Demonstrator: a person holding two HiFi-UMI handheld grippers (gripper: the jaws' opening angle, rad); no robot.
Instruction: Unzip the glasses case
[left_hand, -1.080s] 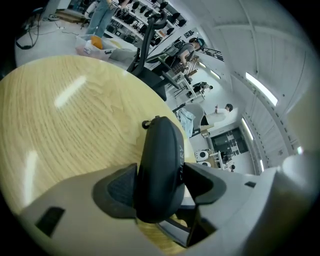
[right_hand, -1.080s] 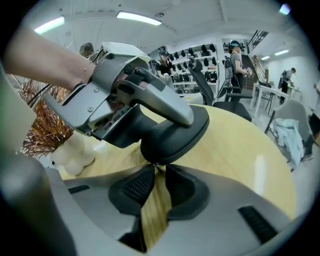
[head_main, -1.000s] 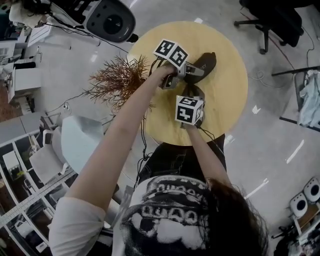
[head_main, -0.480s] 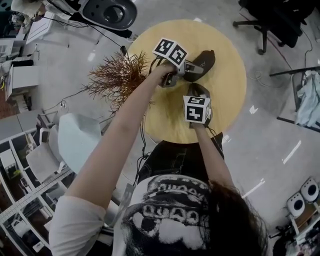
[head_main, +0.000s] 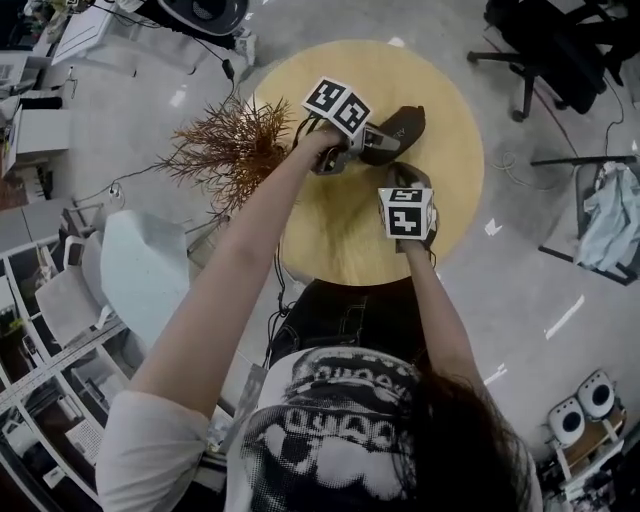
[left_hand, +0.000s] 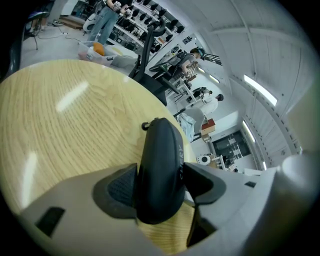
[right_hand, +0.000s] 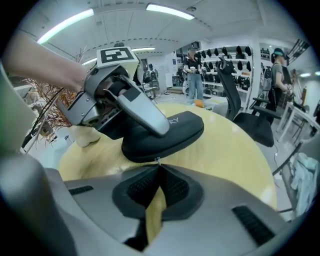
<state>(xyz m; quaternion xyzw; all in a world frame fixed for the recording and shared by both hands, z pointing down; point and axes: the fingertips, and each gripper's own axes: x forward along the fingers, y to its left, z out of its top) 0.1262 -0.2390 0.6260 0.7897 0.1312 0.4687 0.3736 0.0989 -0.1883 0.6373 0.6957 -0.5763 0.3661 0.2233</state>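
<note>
A black zip-up glasses case (head_main: 405, 124) lies on the round wooden table (head_main: 340, 235). My left gripper (head_main: 383, 140) grips it across its width: both pads (left_hand: 122, 187) press on the sides of the case (left_hand: 160, 165). From the near side, my right gripper (head_main: 397, 172) reaches the edge of the case (right_hand: 167, 132). Its jaws (right_hand: 158, 172) are shut, and a small silver zipper pull (right_hand: 158, 160) is pinched at their tips. The left gripper (right_hand: 120, 100) lies across the case's top in the right gripper view.
A dried brown branch plant (head_main: 225, 150) stands at the table's left edge. A black office chair (head_main: 560, 40) is on the floor at the far right and a white chair (head_main: 140, 280) at the left. People stand far back (right_hand: 192, 70).
My right gripper has shifted to the right along the near edge of the case. The left gripper and the case have stayed put.
</note>
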